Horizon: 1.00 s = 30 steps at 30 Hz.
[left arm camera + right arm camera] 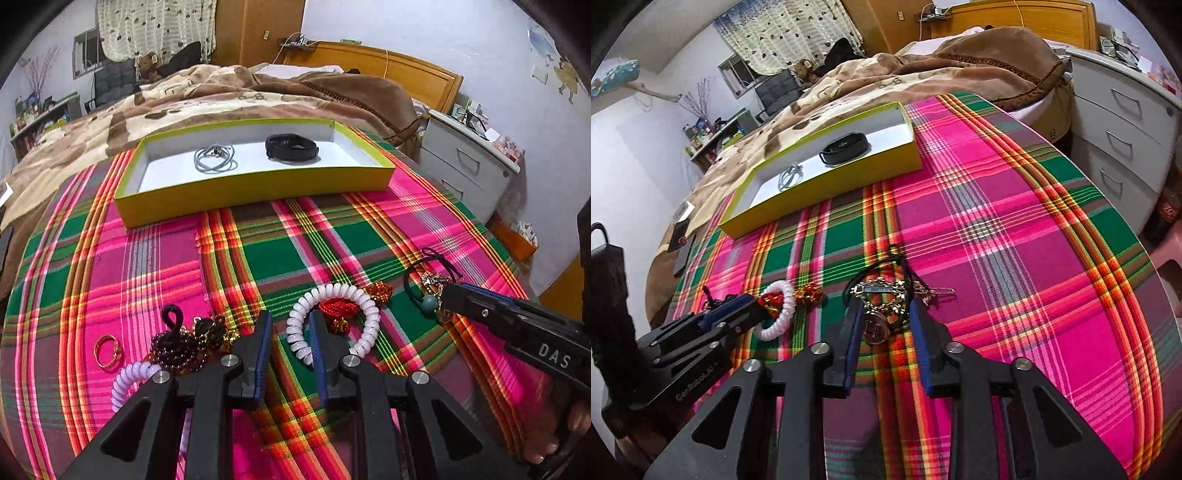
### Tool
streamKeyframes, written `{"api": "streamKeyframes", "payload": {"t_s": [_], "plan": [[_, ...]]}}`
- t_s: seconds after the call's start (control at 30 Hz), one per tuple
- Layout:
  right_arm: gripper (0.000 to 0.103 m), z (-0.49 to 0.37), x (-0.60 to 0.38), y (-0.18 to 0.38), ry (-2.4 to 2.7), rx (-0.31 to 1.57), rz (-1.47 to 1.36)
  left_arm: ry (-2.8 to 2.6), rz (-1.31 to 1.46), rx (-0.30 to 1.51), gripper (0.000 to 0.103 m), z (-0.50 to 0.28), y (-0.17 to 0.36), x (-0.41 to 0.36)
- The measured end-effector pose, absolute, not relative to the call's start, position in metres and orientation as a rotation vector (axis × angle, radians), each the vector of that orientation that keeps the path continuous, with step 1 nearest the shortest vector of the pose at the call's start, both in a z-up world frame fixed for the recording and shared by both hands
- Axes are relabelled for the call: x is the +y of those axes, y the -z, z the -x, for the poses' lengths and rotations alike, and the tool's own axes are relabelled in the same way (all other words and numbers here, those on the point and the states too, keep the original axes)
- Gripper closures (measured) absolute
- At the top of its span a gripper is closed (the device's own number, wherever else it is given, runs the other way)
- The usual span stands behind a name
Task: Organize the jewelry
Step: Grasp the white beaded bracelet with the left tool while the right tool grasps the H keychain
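Observation:
A yellow box (255,192) (827,184) lies on the plaid cloth and holds a grey cord necklace (215,158) and a black band (292,147). My left gripper (291,325) is open just above the cloth, its right finger inside a white spiral hair tie (369,306) with a red knot charm (338,308). My right gripper (882,314) is open, its fingers on either side of a gold chain with a round pendant (876,328) and a black hair tie (886,264). Its fingers reach the black hair tie with a teal bead (428,302) in the left wrist view.
Near my left gripper lie a gold ring (108,351), a dark bead bracelet (177,347), a lilac spiral tie (129,380) and a small red-gold charm (378,291). A bed with a brown blanket (229,96) is behind the table. White drawers (1119,133) stand at the right.

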State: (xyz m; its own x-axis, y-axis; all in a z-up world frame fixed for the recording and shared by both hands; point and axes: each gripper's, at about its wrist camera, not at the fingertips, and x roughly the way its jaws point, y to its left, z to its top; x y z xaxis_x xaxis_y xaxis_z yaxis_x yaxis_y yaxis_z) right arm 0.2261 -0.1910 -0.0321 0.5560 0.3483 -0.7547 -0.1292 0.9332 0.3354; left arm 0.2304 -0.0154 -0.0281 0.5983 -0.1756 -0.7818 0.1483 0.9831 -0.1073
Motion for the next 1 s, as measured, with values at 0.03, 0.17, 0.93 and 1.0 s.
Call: {"api": "streamKeyframes", "payload": {"t_s": [0.03, 0.17, 0.93, 1.0], "plan": [[0.084, -0.227, -0.19, 0.032, -0.281, 0.943, -0.242, 0.184, 0.023, 0.909, 0.083, -0.23, 0.028, -0.017], [0.095, -0.227, -0.186, 0.031, -0.27, 0.936, -0.2, 0.166, -0.018, 0.907, 0.084, -0.231, 0.029, -0.022], [0.081, -0.245, -0.191, 0.02, -0.357, 0.892, -0.105, 0.171, 0.014, 0.899, 0.094, -0.218, 0.027, -0.011], [0.081, -0.25, -0.19, 0.023, -0.359, 0.903, -0.089, 0.175, 0.015, 0.9, 0.094, -0.219, 0.027, -0.011]]}}
